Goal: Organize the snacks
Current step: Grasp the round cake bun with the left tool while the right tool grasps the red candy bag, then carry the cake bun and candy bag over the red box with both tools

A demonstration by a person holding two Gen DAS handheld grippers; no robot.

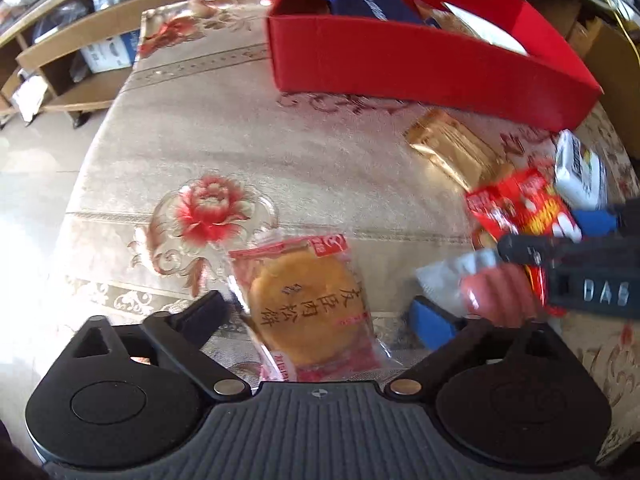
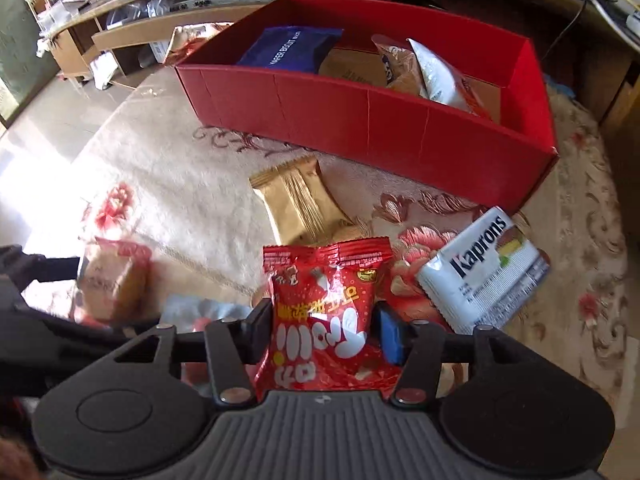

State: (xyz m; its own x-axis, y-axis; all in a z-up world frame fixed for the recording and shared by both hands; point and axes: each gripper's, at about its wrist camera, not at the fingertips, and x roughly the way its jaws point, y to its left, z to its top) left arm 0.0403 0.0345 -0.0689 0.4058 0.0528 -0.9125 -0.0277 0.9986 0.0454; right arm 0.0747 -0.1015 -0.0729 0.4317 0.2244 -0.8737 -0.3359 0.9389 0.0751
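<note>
Looking down both grippers, you see a table under a cream cloth (image 1: pixel 248 132) woven with red flowers and scrolls, bright sunlight washing out its left side. Behind it runs a low wooden shelf unit (image 2: pixel 132 28) cluttered with boxes and bags, and pale tiled floor shows to the left.

At the far side of the cloth stands an open red box (image 2: pixel 360 120). Inside it lie a dark blue packet (image 2: pixel 288 50) at the left, a tan packet and a white one (image 2: pixel 436 76) leaning together toward the right, with brown cardboard showing on the bottom between them.

Your right gripper (image 2: pixel 324 330) has its jaws drawn in on a red foil snack bag (image 2: pixel 320 312) with white lettering, one pad pressing each side; the bag stands upright between the fingers, its crimped top edge toward the box. Just beyond it a gold packet (image 2: pixel 300 204) lies flat on the cloth, and a white wafer packet marked Kaprons (image 2: pixel 484 272) lies to the right, tilted.

Your left gripper (image 1: pixel 324 316) stands wide open and grips nothing. Between its fingers, on the cloth, lies a round golden cake in a clear wrapper with red ends (image 1: pixel 308 304). A clear-wrapped reddish snack (image 1: pixel 480 288) sits to the right of it, partly under the right gripper's finger.
</note>
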